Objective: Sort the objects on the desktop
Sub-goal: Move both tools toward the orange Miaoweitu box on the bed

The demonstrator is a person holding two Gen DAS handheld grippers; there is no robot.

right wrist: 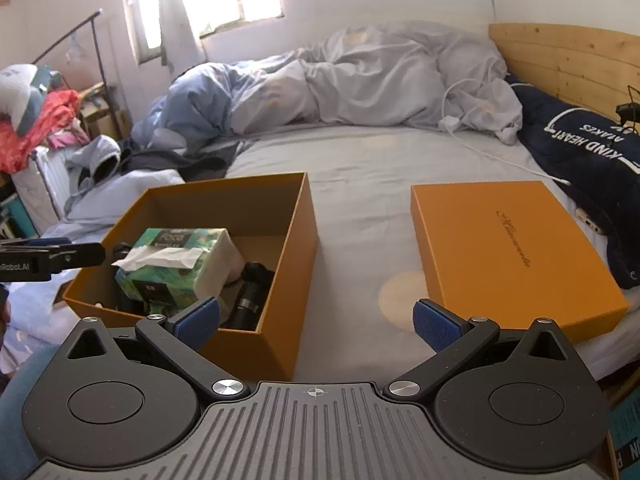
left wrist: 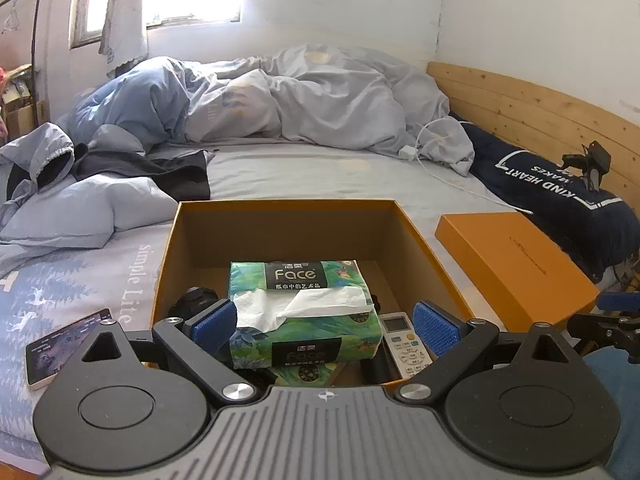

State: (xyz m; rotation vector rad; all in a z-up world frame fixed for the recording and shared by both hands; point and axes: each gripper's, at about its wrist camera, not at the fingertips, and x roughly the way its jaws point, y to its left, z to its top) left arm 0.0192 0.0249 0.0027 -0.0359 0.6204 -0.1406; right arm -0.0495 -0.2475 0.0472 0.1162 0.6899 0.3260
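An open orange box sits on the bed. In it lie a green tissue pack, a white remote and a black cylindrical object. My left gripper is open, its blue pads either side of the tissue pack just above the box's near edge, apart from the pack. My right gripper is open and empty, over the bare sheet between the box and the orange lid. A phone lies on the bed left of the box.
A rumpled grey-blue duvet and clothes cover the far bed. A navy pillow and a white charging cable lie by the wooden headboard. The other gripper shows at the left edge of the right wrist view.
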